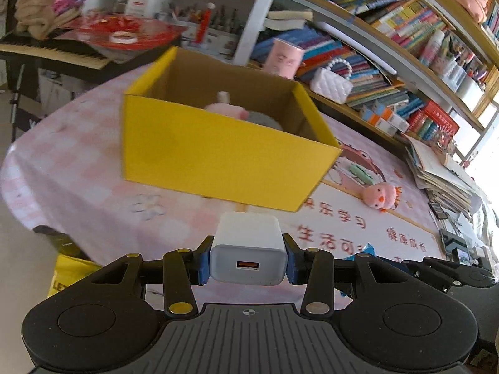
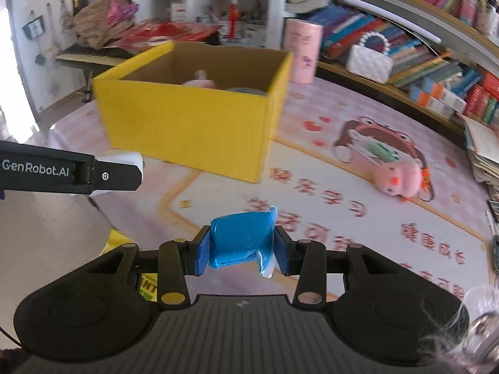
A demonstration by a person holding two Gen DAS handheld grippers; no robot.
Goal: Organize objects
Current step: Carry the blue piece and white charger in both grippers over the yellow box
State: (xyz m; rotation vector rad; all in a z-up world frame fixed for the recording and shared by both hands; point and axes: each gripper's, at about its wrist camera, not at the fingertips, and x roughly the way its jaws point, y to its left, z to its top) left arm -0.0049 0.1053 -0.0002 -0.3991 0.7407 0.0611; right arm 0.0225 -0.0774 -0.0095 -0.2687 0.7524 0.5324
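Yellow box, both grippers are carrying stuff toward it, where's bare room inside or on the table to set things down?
Inside the yellow box, a pink toy and a grey item fill the far part; its near part is hidden. The tablecloth is bare between the box front and the grippers, and left of the pink plush. The shelf edge behind, by the white purse, is crowded.

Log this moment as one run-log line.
left gripper: shut on white charger | right gripper: shut on blue packet | yellow box: ahead, open
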